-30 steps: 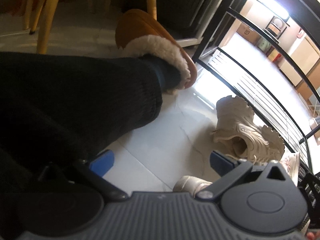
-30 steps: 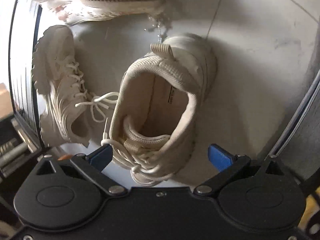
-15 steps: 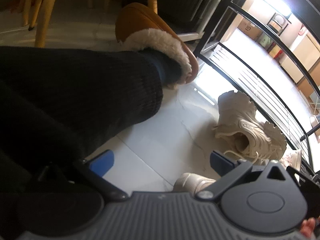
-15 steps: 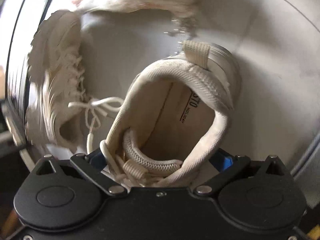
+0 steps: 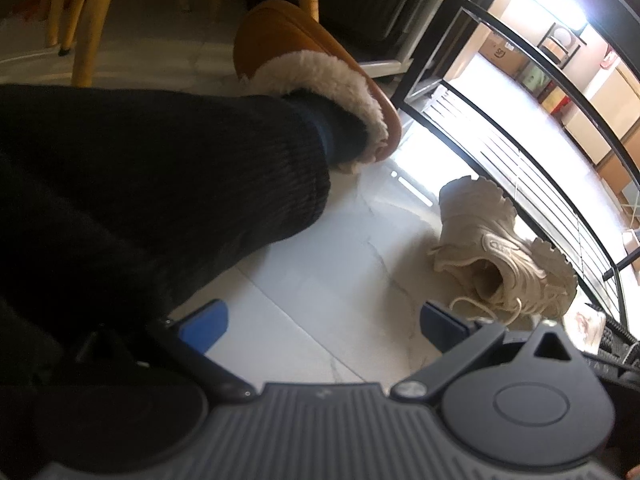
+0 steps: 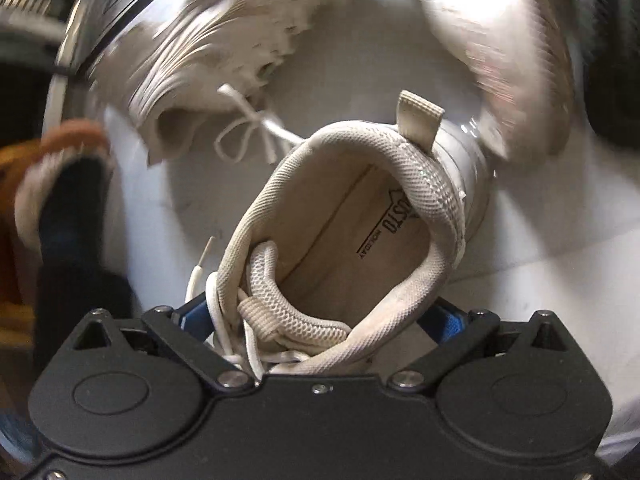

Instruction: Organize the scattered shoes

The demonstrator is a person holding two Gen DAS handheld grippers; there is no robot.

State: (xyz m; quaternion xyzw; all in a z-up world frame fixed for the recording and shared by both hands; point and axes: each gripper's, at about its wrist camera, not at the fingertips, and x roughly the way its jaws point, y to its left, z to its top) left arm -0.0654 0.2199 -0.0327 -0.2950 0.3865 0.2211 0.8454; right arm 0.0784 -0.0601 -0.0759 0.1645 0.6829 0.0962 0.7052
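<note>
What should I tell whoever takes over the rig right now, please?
Right tool: shut on the beige sneaker, fingers on both sides near the tongue.
Left tool: open, empty, above the floor.
A chunky cream sneaker lies by the black rack, a third shoe beyond it, blurred.
Done: one shoe gripped.
Left: place it, then tidy the others.

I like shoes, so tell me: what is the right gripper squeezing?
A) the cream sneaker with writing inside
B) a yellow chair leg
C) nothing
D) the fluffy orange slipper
A: in the right wrist view the right gripper has its blue fingers pressed on both sides of the cream sneaker, by its laces.
</note>
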